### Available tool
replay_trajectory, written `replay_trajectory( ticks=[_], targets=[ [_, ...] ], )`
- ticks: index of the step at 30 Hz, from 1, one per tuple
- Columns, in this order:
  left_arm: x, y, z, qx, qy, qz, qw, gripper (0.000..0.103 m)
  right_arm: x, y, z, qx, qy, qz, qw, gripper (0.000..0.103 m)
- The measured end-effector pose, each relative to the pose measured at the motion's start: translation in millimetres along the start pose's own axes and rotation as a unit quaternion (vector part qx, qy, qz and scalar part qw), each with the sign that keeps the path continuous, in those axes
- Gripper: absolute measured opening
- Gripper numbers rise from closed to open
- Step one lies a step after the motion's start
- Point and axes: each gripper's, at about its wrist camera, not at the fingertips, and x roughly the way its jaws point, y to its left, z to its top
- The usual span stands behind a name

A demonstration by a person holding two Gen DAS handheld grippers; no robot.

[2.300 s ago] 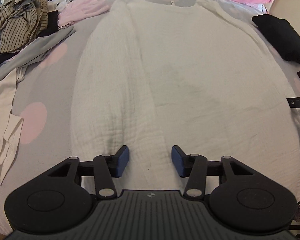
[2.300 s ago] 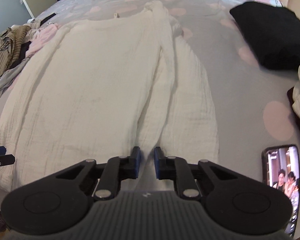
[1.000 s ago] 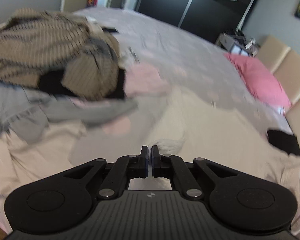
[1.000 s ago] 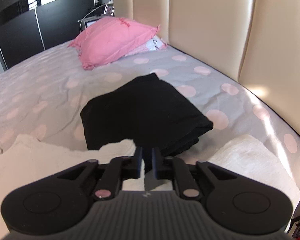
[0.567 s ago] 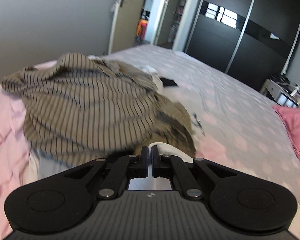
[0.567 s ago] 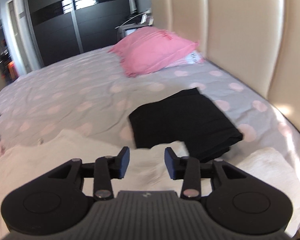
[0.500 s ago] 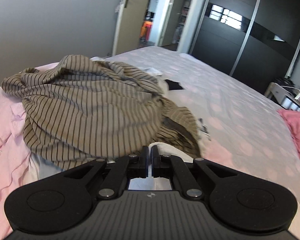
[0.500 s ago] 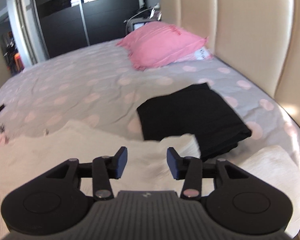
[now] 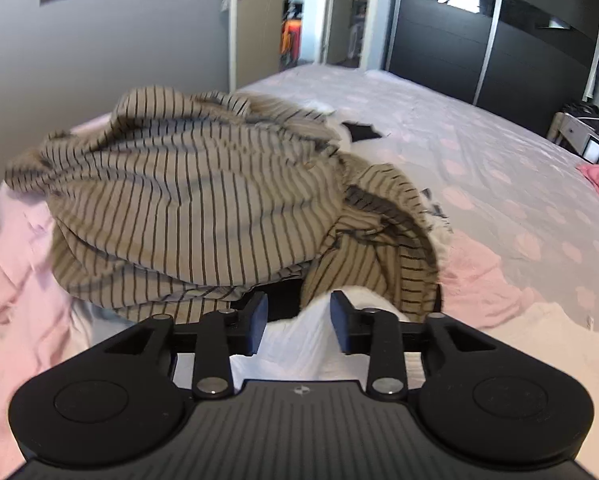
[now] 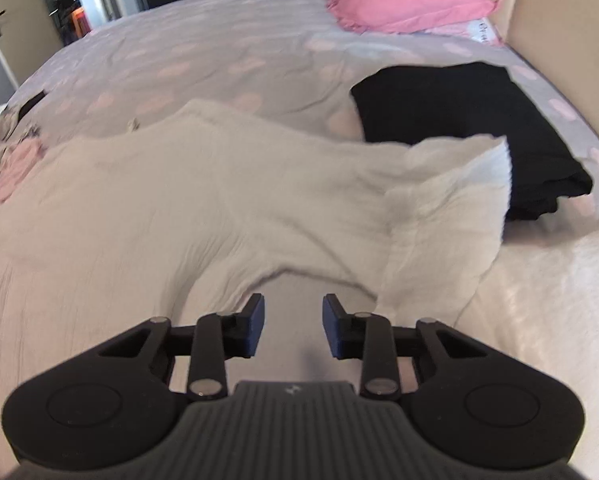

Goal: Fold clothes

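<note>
A white crinkled garment point(image 10: 203, 200) lies folded across the grey, pink-dotted bed point(image 10: 179, 52). Its right corner point(image 10: 467, 176) is rumpled and rests against a folded black garment point(image 10: 459, 120). My right gripper point(image 10: 294, 328) is open just short of the white hem, holding nothing. In the left wrist view a fold of the same white garment point(image 9: 307, 332) stands up between the fingers of my left gripper point(image 9: 298, 322). That gripper is open, its pads apart from the cloth.
A heap with a beige striped garment point(image 9: 187, 208) and pink clothes point(image 9: 15, 280) sits directly ahead of the left gripper. A pink pillow point(image 10: 403, 0) and cream headboard point(image 10: 559, 20) are at the back right. Another white textured cloth point(image 10: 547, 300) lies to the right.
My left gripper, shut on the white garment half a second ago, has opened and let it go. The right gripper stayed open and tipped down toward the laid garment.
</note>
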Motion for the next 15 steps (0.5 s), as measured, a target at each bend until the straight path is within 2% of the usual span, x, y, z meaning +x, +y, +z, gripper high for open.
replay_trajectory(
  ticks=[2, 6, 9, 12, 15],
  targets=[
    [-9.7, -11.8, -17.9, 0.023, 0.013, -0.025, 0.9993, 0.043, 3.7, 3.3, -10.8, -0.010, 0.020, 0.029, 0.999, 0.033],
    [-23.8, -39.9, -62.5, 0.075, 0.059, -0.086, 0.9918, 0.044, 12.0, 11.2, -36.7, -0.012, 0.062, 0.068, 0.996, 0.033],
    [-34.4, -61.0, -95.8, 0.113, 0.093, -0.131, 0.9806, 0.044, 17.4, 14.1, -57.1, -0.005, 0.083, 0.082, 0.993, 0.033],
    [-44.9, -82.0, -129.2, 0.151, 0.126, -0.175, 0.9648, 0.044, 21.2, 16.3, -73.4, -0.003, 0.093, 0.088, 0.992, 0.032],
    [-44.5, -91.1, -164.0, 0.157, 0.162, -0.194, 0.9547, 0.043, 25.3, 14.2, -86.9, 0.008, 0.102, 0.094, 0.990, 0.032]
  ],
)
